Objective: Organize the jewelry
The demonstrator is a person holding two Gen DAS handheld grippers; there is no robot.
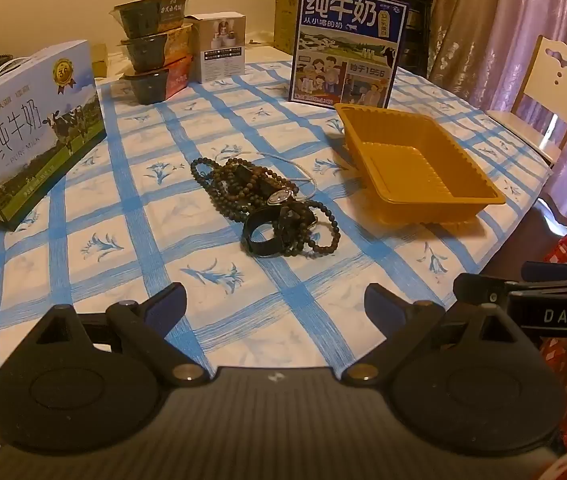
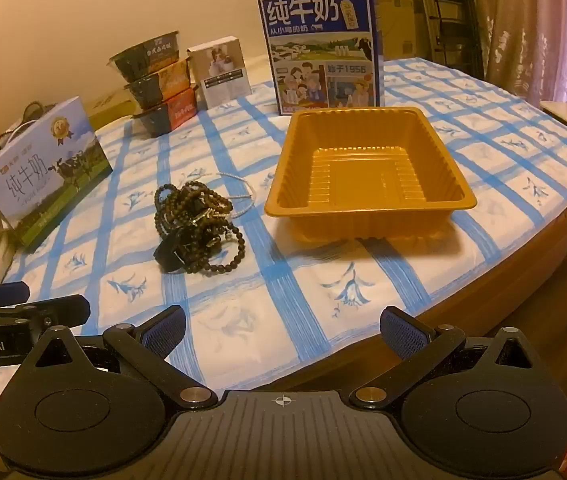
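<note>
A tangled pile of dark bead bracelets and watches point(image 1: 267, 204) lies mid-table on the blue-checked cloth; it also shows in the right wrist view point(image 2: 195, 224). A thin white bead strand point(image 2: 239, 192) lies beside it. An empty orange plastic tray point(image 1: 423, 168) sits to the right of the pile, also in the right wrist view point(image 2: 367, 168). My left gripper point(image 1: 275, 306) is open and empty, short of the pile. My right gripper point(image 2: 283, 328) is open and empty near the table's front edge, short of the tray.
A white milk carton box point(image 1: 31, 128) stands at the left. A blue milk box point(image 1: 347, 48) stands behind the tray. Three stacked food bowls point(image 1: 155, 48) and a small white box point(image 1: 219, 48) stand at the back. A chair point(image 1: 551, 88) is at the right.
</note>
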